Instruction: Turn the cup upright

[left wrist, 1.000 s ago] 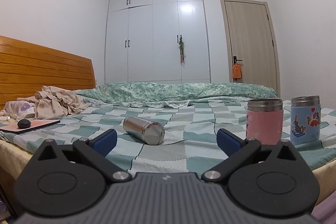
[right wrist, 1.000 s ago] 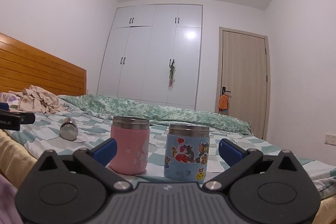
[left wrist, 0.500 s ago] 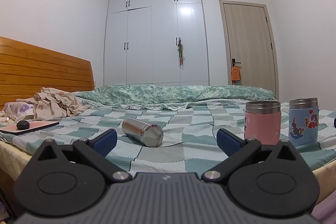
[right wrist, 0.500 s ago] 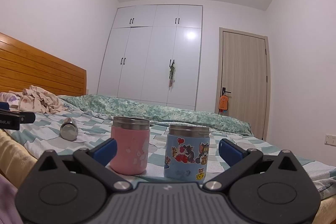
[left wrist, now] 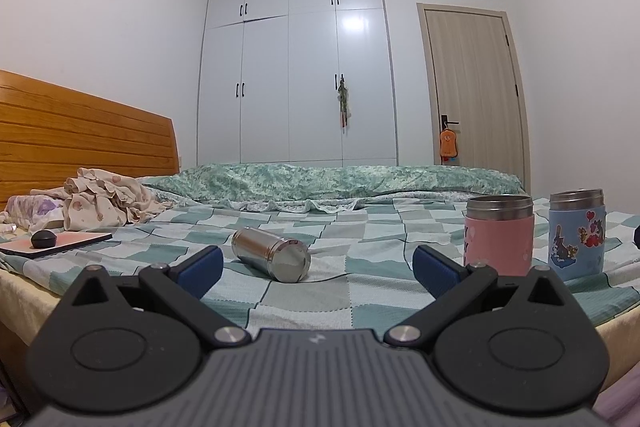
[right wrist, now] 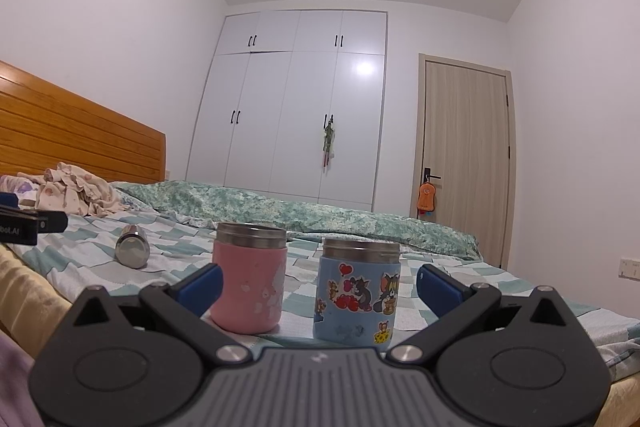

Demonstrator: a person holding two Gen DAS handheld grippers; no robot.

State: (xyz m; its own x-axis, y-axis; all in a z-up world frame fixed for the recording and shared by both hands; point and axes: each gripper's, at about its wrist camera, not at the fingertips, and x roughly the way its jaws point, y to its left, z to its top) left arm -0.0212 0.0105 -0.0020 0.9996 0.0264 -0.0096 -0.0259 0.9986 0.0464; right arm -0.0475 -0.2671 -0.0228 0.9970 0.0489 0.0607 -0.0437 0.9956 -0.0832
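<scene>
1. The steel cup point(left wrist: 271, 254) lies on its side on the checked bed sheet point(left wrist: 352, 239), flat base turned toward the near edge.
2. The left claw point(left wrist: 316, 265) hangs low at the bed's near edge, fingers spread wide apart and holding nothing; the cup sits just beyond, between the two blue pads but nearer the left one.
3. The right claw point(right wrist: 319, 285) is likewise spread and empty, facing a pink cup point(right wrist: 250, 277) and a blue cartoon cup point(right wrist: 358, 293) (both upright).
4. From there, the steel cup lies far left, well apart.

Shiny metal cup point(left wrist: 272, 253), woven cloth bedsheet point(left wrist: 360, 227), wooden headboard point(left wrist: 80, 139)
</scene>
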